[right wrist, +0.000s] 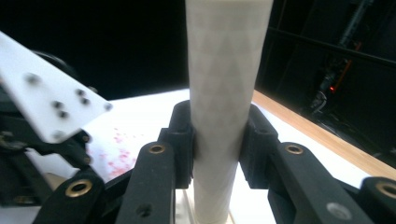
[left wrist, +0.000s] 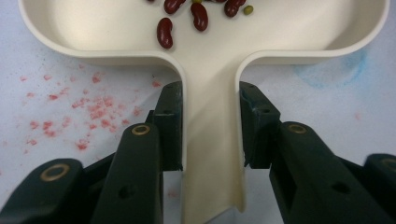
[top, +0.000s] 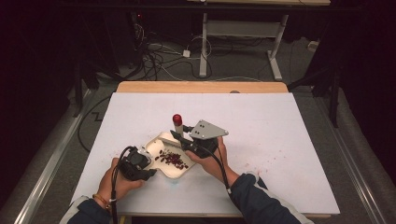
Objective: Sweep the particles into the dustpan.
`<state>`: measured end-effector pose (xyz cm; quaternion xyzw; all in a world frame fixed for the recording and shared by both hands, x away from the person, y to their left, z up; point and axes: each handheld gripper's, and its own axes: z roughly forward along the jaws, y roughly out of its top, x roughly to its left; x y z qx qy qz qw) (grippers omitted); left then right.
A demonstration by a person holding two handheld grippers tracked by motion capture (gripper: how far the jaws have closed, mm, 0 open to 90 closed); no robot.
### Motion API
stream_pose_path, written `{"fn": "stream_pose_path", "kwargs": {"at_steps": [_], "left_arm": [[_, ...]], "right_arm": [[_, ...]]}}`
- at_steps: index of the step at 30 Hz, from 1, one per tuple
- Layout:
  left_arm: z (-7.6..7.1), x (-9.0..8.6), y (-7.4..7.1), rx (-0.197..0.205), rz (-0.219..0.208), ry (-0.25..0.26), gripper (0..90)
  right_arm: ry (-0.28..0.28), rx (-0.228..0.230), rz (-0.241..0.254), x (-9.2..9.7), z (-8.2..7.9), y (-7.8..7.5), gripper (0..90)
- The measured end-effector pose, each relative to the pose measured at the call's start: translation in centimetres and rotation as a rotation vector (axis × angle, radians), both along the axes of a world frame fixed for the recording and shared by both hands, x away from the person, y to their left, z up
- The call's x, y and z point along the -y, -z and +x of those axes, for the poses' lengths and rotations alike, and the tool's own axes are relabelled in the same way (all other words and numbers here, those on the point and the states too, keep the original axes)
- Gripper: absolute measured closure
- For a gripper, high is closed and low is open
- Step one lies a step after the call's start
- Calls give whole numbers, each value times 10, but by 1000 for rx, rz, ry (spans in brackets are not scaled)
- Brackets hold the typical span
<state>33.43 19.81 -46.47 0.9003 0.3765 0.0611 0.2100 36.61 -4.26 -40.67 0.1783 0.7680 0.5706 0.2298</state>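
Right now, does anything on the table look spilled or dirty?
Yes. Red specks and smears stain the white table beside the cream tray's handle, and a faint blue smudge lies on its other side. The beans are inside the tray, not spilled.

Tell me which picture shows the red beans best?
The left gripper view: the red kidney beans lie close and sharp inside the cream tray, whose handle the left gripper clamps. The high view shows them as a small dark-red scatter in the tray. The right gripper view looks at a white tube instead.
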Motion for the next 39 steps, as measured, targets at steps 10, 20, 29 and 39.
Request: {"fn": "stream_pose_path", "kwargs": {"at_steps": [10, 20, 29, 39], "left_arm": [[-1, 0, 0, 3, 1, -2, 638], [-1, -1, 0, 3, -5, -1, 637], [-2, -2, 1, 4, -17, -12, 637], [-2, -2, 1, 7, -19, -17, 637]], "right_arm": [[31, 34, 24, 14, -2, -16, 705], [34, 8, -18, 12, -3, -1, 705], [-8, 2, -16, 5, -13, -6, 705], [53, 40, -13, 17, -10, -17, 705]]}}
